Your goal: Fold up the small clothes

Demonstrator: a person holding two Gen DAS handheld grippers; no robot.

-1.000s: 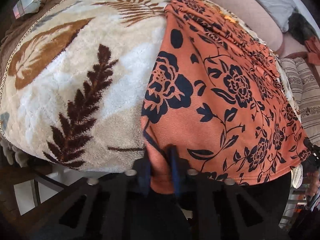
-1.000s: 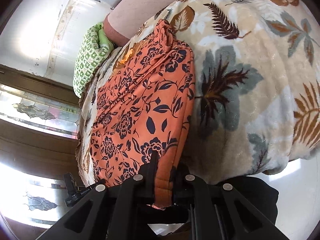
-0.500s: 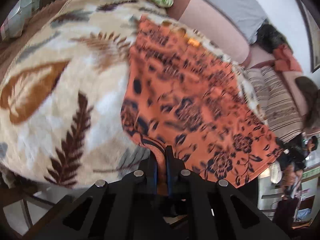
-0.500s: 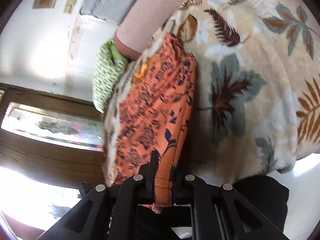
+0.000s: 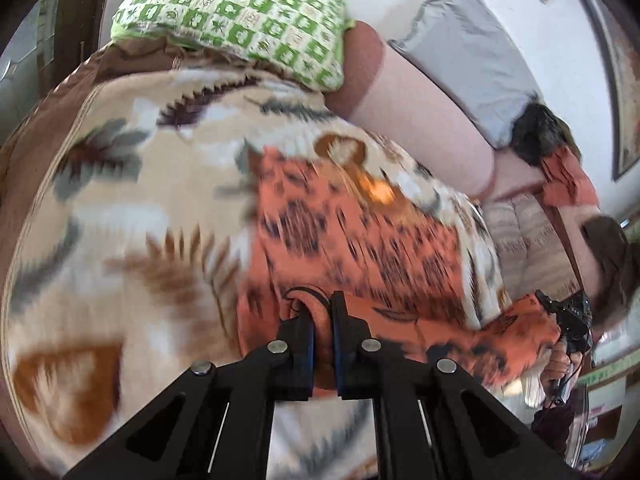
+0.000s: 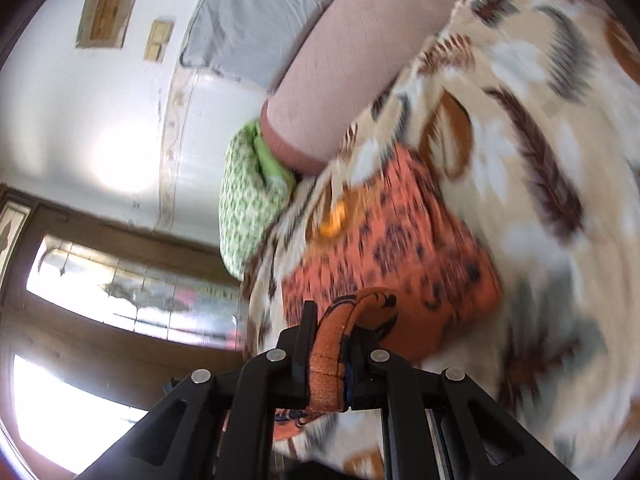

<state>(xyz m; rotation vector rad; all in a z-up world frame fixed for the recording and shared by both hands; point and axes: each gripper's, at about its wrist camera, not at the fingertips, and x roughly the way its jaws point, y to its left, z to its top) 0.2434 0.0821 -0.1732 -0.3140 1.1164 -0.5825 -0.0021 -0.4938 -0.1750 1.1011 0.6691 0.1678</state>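
Pinching the near hem of the orange floral garment (image 5: pixel 360 240), the left gripper (image 5: pixel 322 316) has its jaws pressed together on a fold of the cloth. Right gripper (image 6: pixel 326 332) likewise clamps a rolled edge of the same garment, stitched seam showing between its black fingers (image 6: pixel 308 332). In the left wrist view the lifted edge stretches rightward to the other gripper, held in a person's hand (image 5: pixel 562 360). Beyond the raised hem, the rest of the garment lies flat on a cream leaf-print blanket (image 5: pixel 120 208) (both views motion-blurred, pattern detail smeared). A small yellow-orange patch (image 5: pixel 378 192) shows near the garment's far edge; cannot tell what it is. Farther back: a pink bolster (image 6: pixel 360 60) lies along the blanket's far side, a green-and-white checked pillow (image 5: pixel 240 12) at its end. Behind these, a grey cushion (image 5: pixel 472 52) against the white wall (image 6: pixel 100 120).
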